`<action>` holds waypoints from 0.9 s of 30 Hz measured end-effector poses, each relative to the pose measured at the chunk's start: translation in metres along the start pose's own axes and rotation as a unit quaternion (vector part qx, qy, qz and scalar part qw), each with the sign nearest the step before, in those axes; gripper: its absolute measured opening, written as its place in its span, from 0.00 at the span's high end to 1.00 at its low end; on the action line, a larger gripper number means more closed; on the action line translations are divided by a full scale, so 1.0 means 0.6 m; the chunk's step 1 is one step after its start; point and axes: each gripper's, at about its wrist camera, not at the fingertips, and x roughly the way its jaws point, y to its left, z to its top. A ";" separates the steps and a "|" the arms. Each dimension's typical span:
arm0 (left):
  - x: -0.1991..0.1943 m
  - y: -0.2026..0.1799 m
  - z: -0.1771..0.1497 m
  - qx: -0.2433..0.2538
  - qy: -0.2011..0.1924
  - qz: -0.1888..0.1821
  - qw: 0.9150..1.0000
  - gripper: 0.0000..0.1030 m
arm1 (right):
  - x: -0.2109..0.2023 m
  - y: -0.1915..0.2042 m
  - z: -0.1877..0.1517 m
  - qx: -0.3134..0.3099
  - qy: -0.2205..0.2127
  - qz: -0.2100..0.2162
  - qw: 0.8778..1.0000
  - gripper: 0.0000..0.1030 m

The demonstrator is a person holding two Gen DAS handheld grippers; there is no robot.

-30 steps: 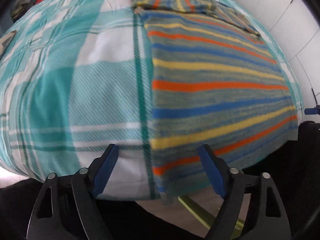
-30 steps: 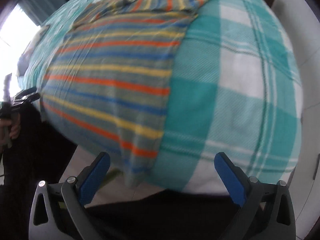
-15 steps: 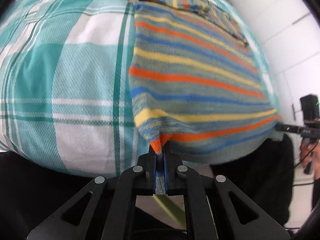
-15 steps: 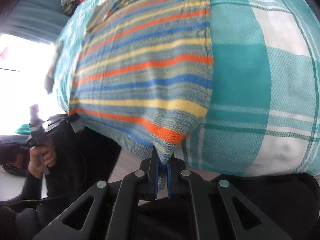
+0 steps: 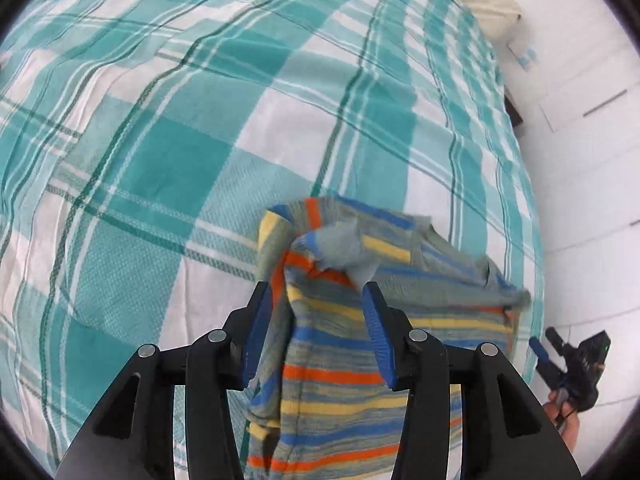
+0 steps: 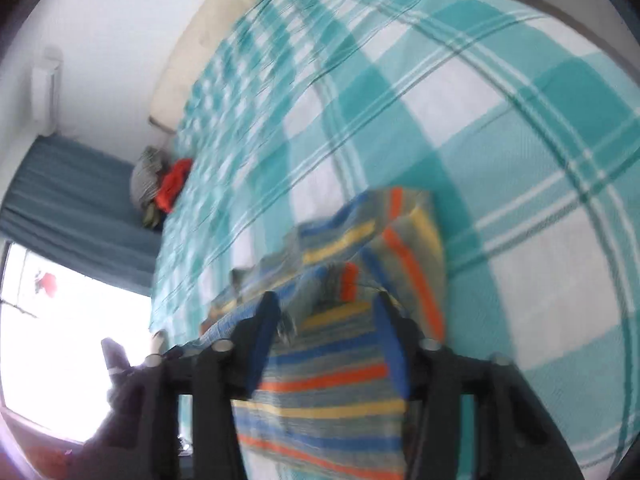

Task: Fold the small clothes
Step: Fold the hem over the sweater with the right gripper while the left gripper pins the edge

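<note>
Since half a second ago both tongs have been opened and the striped shirt (image 5: 340, 364) folded over. It now lies doubled on the bed (image 5: 160, 160), between and under the parted left tongs (image 5: 318, 336) and right tongs (image 6: 326, 340), gripped by neither.

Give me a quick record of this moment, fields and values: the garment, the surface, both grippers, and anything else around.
garment: striped shirt, bottom hem brought up over the top, lying bunched
surface: teal plaid bedspread
left gripper: open, fingers either side of the shirt
right gripper: open, over the shirt, view blurred
background: red clothing at far bed edge
</note>
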 end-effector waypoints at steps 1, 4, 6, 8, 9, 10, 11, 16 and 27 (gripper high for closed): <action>-0.006 0.005 -0.003 0.004 -0.010 -0.011 1.000 0.54 | 0.005 -0.001 0.006 -0.003 0.000 -0.002 1.000 0.47; -0.032 0.007 -0.036 0.062 -0.046 -0.002 0.997 0.50 | -0.023 0.009 0.005 -0.052 -0.015 -0.002 0.999 0.47; -0.035 0.002 -0.063 0.096 -0.044 -0.009 0.994 0.48 | -0.034 0.018 -0.013 -0.093 -0.012 0.006 0.996 0.47; -0.031 -0.003 -0.103 0.122 -0.026 -0.029 0.992 0.48 | -0.040 0.024 -0.034 -0.122 0.011 0.023 0.992 0.47; -0.028 -0.008 -0.127 0.137 -0.019 -0.030 0.990 0.47 | -0.033 0.036 -0.044 -0.140 0.022 0.023 0.990 0.47; -0.028 -0.011 -0.153 0.152 -0.016 -0.022 0.988 0.46 | -0.026 0.051 -0.056 -0.165 0.027 -0.003 0.986 0.48; -0.029 -0.012 -0.180 0.166 -0.016 -0.015 0.986 0.46 | -0.016 0.064 -0.073 -0.193 0.028 -0.048 0.980 0.47; -0.011 0.006 -0.265 0.202 -0.001 0.031 0.979 0.55 | -0.015 0.046 -0.158 -0.245 0.036 -0.150 0.957 0.48; -0.024 0.010 -0.283 0.212 0.005 0.073 0.975 0.66 | -0.029 -0.069 -0.218 -0.130 0.078 -0.114 0.982 0.92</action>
